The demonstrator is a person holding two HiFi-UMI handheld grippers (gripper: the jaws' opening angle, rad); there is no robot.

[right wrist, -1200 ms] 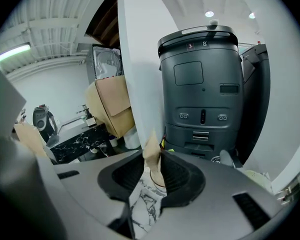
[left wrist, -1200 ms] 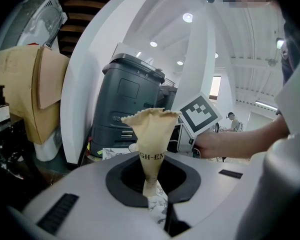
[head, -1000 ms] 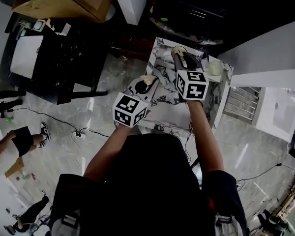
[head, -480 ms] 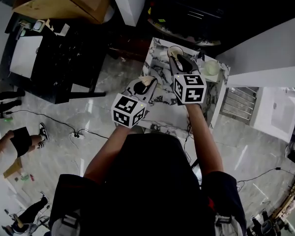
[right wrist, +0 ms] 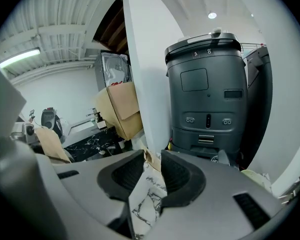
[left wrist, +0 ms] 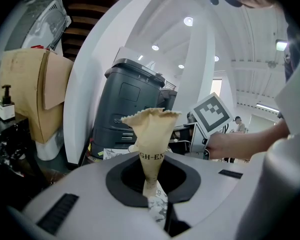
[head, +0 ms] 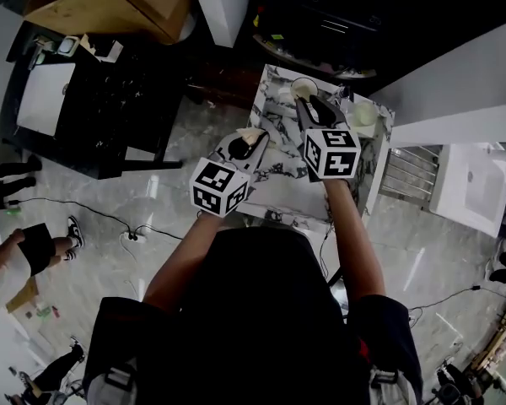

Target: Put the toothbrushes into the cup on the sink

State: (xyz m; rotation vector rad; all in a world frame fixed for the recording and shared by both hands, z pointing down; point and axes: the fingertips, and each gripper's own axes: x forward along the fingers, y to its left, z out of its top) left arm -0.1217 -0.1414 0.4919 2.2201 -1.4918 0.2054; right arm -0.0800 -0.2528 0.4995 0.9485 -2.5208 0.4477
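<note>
left claw (head: 250,144) is pinched on a tan paper-sleeved toothbrush (left wrist: 152,134), whose long axis runs straight out along the jaws. the cup (head: 304,85) stands ahead and to the right on the marble worktop (head: 274,194). right claw (head: 310,106), nearer and just beside the cup rim, appears to nip a second toothbrush (right wrist: 149,159). the worktop's left edge is close.

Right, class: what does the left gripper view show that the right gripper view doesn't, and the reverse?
Only the left gripper view: the left gripper shut on an upright wrapped toothbrush with a crimped top, plus a marker cube and the hand beside it. Only the right gripper view: the right gripper, jaws close together with a tan scrap between them, and a ceiling tube light. Both: the dark grey machine, the cardboard box and marble below the jaws.
</note>
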